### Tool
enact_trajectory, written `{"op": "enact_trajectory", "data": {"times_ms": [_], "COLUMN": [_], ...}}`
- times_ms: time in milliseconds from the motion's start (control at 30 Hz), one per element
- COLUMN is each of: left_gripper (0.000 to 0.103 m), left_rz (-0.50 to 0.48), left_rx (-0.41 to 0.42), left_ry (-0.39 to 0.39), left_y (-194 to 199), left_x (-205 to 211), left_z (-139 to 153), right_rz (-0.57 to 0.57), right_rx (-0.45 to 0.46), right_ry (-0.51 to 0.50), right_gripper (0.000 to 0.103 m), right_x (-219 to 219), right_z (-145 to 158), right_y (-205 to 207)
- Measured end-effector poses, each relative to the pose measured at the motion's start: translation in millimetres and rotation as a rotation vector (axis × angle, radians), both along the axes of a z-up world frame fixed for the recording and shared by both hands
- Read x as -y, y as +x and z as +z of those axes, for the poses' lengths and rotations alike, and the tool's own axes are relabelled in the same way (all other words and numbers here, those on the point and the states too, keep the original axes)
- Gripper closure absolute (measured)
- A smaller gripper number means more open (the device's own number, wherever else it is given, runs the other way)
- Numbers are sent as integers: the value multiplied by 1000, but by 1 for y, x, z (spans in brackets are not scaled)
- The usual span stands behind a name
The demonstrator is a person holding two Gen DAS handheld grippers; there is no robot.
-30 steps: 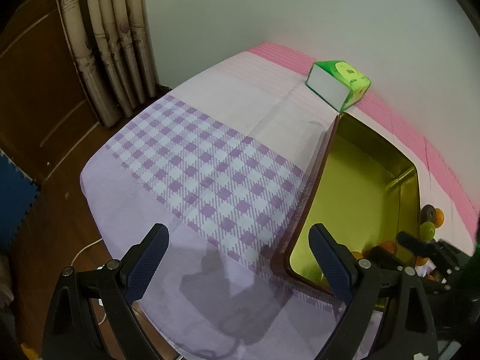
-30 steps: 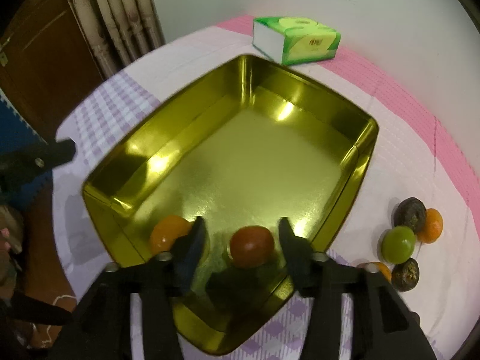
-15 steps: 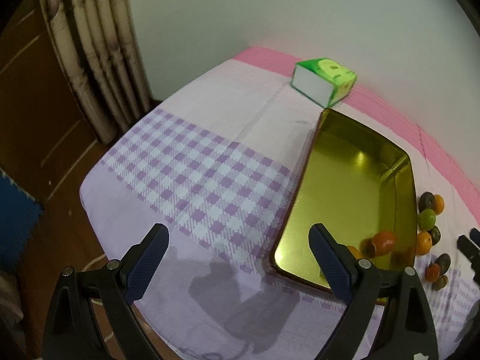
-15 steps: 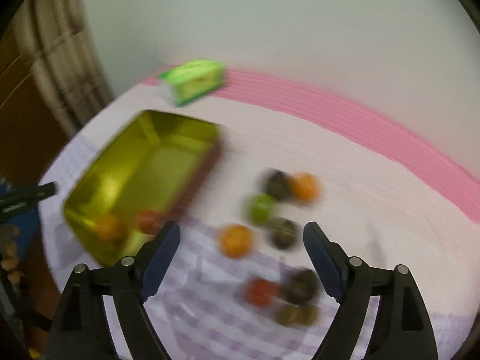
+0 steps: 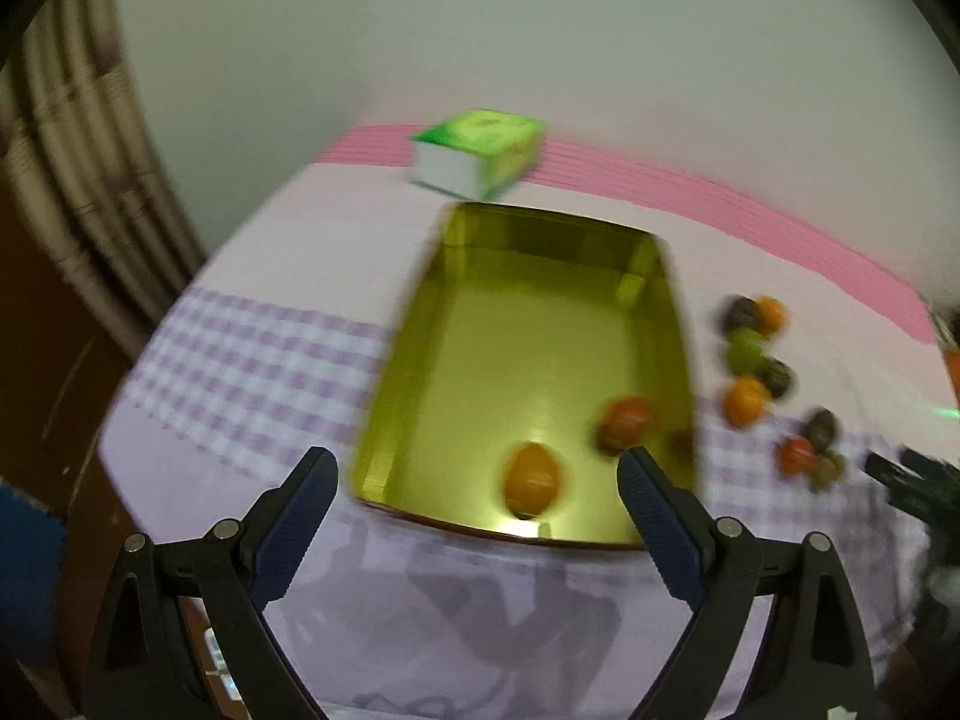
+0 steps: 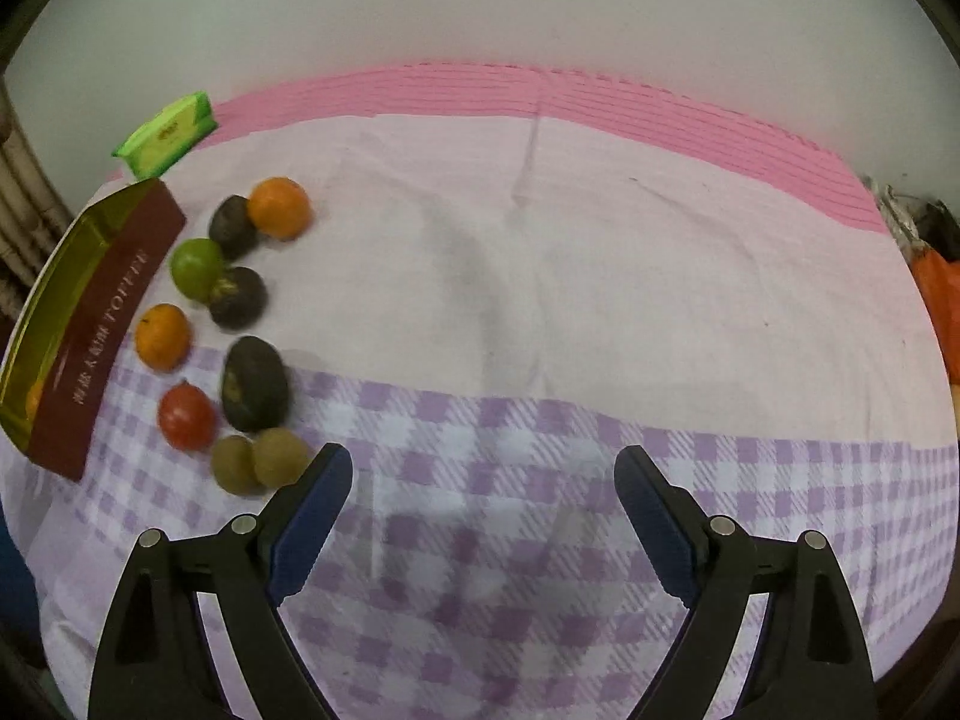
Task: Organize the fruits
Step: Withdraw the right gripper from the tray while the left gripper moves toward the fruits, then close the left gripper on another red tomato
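Right gripper point(image 6: 483, 495) moved off the shiny gold rectangular tin tray point(image 6: 57, 294), jaws opening, nothing between; loose round fruits point(image 6: 234, 324) lie upper left of it. Left gripper point(image 5: 477, 501) spread, empty, tray ahead holding two orange fruits point(image 5: 533, 478). Purple-checked cloth point(image 6: 540, 540), white wall point(image 6: 480, 6) behind.

R gripper point(image 6: 483, 501) now off the tin point(image 6: 108, 306), jaws opening, empty, over cloth; red fruit point(image 5: 627, 423) left inside tin.

Gold tin point(image 5: 480, 360), maroon side; purple-checked cloth point(image 6: 540, 540); green box point(image 6: 168, 135); possibly red tomato point(image 6: 186, 416).
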State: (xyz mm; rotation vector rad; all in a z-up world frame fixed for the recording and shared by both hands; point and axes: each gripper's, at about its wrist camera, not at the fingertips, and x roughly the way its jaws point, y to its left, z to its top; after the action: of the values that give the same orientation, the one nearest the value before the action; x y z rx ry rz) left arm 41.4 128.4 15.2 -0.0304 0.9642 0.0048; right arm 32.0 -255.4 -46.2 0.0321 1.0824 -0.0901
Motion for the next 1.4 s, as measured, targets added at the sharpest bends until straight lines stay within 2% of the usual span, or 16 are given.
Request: {"op": "enact_trajectory", "data": {"times_ms": [100,300,400,467,733,1067,1167,1267,1400], "left_gripper": [11,11,12,17,42,49,50,57,59], "left_rz": [-78,-199,-237,-250,-274,-297,-304,-307,-306], "left_rx": [-11,-66,-90,-112,-201,-241,-250,-266,-275], "left_ry": [-22,-83,-72,-68,-115,-149,-143,-148,-142], "left_y": [0,11,13,16,34,50,51,54,57], "left_x": [34,97,123,136,163,189,195,197,201], "left_z": [1,-7,-15,-23,-47,-56,-60,-64,-70], "right_rz": [1,-17,-26,-27,-45,-58,-59,-61,-62], "right_rx": [0,-15,-6,2,34,98,101,104,107], "right_ry": [-26,-15,-3,-3,-7,-17,-18,-19,-20], "right_gripper": [14,14,9,3,0,0,0,0,0], "right_x": [5,13,18,21,23,23,23,23,21], "right_z": [-6,-18,-21,-22,-27,-27,-27,-27,-27], "right_y": [-3,0,1,1,3,-4,-5,-6,-7]}}
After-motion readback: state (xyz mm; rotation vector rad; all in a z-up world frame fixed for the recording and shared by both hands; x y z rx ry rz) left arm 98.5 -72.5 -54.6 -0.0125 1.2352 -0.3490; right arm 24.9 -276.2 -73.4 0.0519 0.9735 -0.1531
